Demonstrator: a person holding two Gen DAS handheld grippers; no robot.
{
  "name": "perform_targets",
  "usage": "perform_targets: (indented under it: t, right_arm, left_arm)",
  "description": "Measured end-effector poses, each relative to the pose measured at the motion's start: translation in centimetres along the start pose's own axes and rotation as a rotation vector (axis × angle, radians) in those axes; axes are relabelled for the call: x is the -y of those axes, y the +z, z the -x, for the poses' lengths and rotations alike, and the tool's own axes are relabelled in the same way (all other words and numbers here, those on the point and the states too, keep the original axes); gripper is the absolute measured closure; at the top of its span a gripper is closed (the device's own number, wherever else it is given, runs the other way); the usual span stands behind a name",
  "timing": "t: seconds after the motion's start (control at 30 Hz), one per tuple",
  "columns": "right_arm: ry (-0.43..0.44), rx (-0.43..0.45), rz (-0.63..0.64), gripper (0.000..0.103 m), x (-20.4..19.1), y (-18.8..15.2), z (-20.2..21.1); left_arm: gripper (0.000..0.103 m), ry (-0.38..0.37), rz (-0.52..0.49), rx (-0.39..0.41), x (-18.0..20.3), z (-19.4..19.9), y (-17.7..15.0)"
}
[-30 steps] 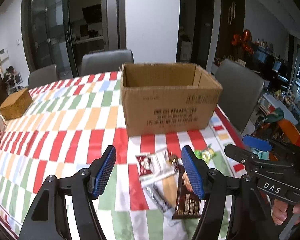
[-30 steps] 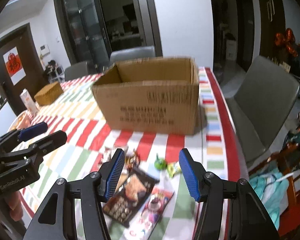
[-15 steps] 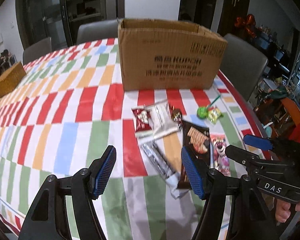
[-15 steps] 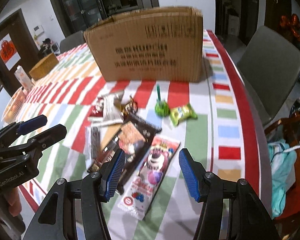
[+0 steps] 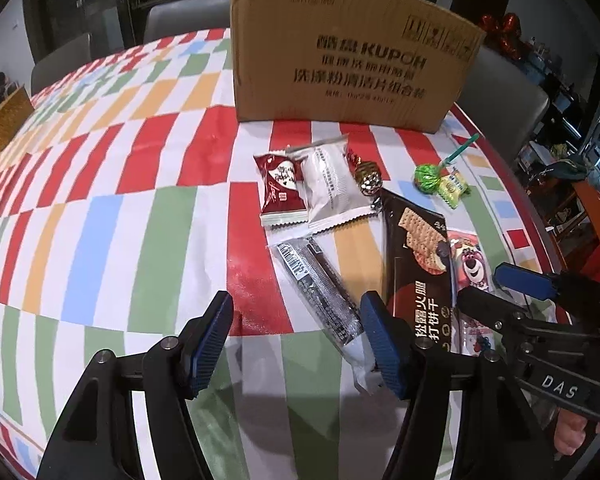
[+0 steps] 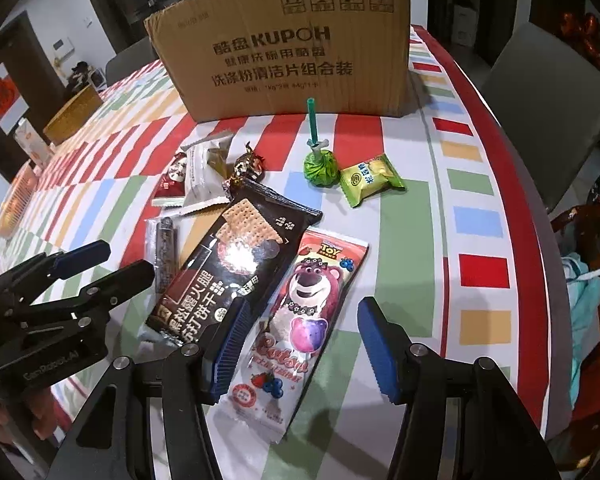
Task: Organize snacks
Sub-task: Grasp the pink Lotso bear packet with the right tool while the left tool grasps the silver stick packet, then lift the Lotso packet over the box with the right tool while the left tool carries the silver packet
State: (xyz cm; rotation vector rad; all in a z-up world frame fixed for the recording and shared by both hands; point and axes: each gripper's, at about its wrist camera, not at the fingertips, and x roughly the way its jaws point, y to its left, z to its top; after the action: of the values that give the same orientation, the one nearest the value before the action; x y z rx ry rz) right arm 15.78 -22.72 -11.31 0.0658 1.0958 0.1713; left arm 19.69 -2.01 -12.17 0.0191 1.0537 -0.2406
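Note:
A cardboard box (image 5: 340,56) stands on the striped table, also in the right wrist view (image 6: 288,48). Before it lie snacks: a red packet (image 5: 280,190), a white packet (image 5: 332,184), a clear-wrapped dark bar (image 5: 320,288), a black cracker pack (image 6: 236,260), a pink bear lollipop pack (image 6: 304,312), a green lollipop (image 6: 319,164), a green candy (image 6: 370,178) and a foil candy (image 6: 248,166). My left gripper (image 5: 296,340) is open just above the dark bar's near end. My right gripper (image 6: 300,348) is open, low over the bear pack's lower half.
The table edge with a red border (image 6: 496,128) runs along the right, with a grey chair (image 6: 548,92) beyond it. A woven basket (image 6: 74,114) sits far left on the table. More chairs (image 5: 184,16) stand behind the box.
Both grippers have dropped and tilted down toward the snacks, coming much closer to the table. Both stay open. No snack has moved.

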Motion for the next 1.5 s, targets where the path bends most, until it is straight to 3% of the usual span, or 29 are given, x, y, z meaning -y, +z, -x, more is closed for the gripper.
perform_targets:
  t: [0.13,0.4,0.5,0.53,0.83,1.17,1.5]
  right_arm:
    - [-0.027,-0.011,0.006,0.046,-0.1,0.1,-0.7]
    - [-0.129,0.022,0.067,0.049,-1.0,0.2,-1.4]
    - [-0.121,0.028,0.073,0.058,-1.1,0.2,-1.3]
    - [-0.115,0.033,0.076,0.068,-1.1,0.3,-1.2]
    - [-0.033,0.029,-0.006,0.077,1.1,0.5,-0.7]
    - [-0.037,0.085,-0.012,0.077,1.3,0.4,1.7]
    - [0.001,0.193,-0.002,0.077,1.0,1.6,5.6]
  left_arm:
    - [0.042,-0.004,0.004,-0.011,0.0,-0.8,0.4]
    - [0.057,-0.012,-0.013,-0.025,0.8,-1.9,0.9]
    - [0.069,-0.022,-0.018,-0.028,0.9,-1.8,0.9]
    - [0.071,-0.026,-0.019,-0.029,1.0,-1.8,0.9]
    - [0.084,-0.023,-0.028,-0.017,1.1,-1.0,0.6]
    - [0.085,-0.043,-0.035,0.04,1.8,1.4,0.5]
    - [0.085,-0.081,-0.047,0.152,2.6,5.7,1.8]
